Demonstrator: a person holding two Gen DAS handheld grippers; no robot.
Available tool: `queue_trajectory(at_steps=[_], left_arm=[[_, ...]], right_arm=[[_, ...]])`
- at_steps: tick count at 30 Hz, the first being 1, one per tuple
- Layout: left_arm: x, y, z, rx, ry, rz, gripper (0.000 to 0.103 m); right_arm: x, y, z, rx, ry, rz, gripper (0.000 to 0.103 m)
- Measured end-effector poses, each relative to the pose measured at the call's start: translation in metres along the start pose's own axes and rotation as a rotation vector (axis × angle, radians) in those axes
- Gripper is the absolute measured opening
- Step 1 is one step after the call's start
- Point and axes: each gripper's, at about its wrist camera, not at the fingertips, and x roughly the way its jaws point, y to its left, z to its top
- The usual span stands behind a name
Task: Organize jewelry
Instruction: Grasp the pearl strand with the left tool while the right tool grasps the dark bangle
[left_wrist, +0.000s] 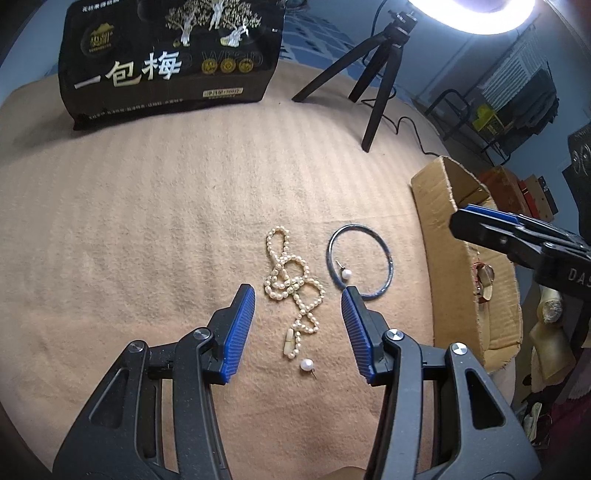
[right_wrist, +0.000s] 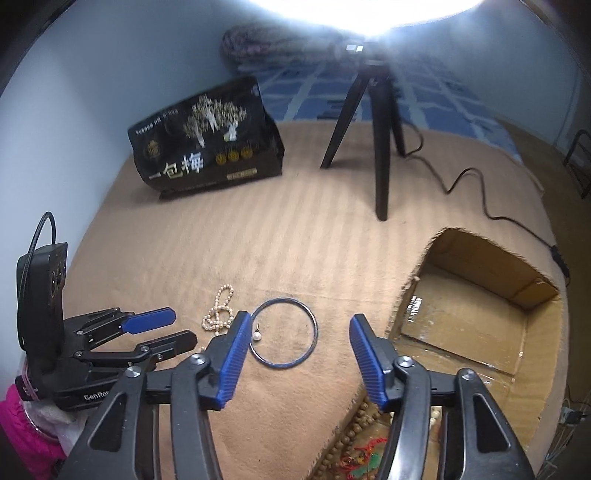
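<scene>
A pearl necklace lies tangled on the tan blanket, between my open left gripper's fingers and just beyond them. A loose pearl stud lies near its clasp. A dark blue bangle lies to the right, with a second pearl stud inside it. My right gripper is open and empty, above the bangle and beside the cardboard box. The box's near corner holds wooden beads and a red-green trinket. The necklace is partly hidden behind my right gripper's left finger.
A black snack bag stands at the back of the blanket. A black tripod with a ring light and trailing cable stands at back right. The left gripper body sits at the left in the right wrist view.
</scene>
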Motion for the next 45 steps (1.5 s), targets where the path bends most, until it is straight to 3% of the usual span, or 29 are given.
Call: queue_trajectory(at_steps=[6,15,23,29,36,44,45], left_arm=[[0.014,0.000,0.003,0.000,0.015,0.004,0.046],[0.028,-0.003,0.009,0.020,0.025,0.024,0.037],[0.040,-0.008,0.012,0.060,0.026,0.064,0.030],[0.049,-0.011,0.019,0.082,0.019,0.125,0.017],[0.054,-0.006,0.023,0.079,0.005,0.117,0.010],[0.043,0.002,0.018,0.054,-0.003,0.083,0.009],[0.041,0.003,0.018,0.049,-0.006,0.081,0.005]], right_arm=[[0.029,0.006,0.010,-0.044,0.099,-0.016,0.046],[0.056,0.014,0.016,-0.071,0.156,-0.043,0.034],[0.082,0.019,0.017,-0.099,0.197,-0.114,0.031],[0.093,0.018,0.017,-0.099,0.209,-0.130,0.030],[0.108,0.018,0.020,-0.115,0.232,-0.170,0.027],[0.114,0.025,0.020,-0.121,0.222,-0.141,0.003],[0.112,0.026,0.018,-0.125,0.222,-0.130,0.001]])
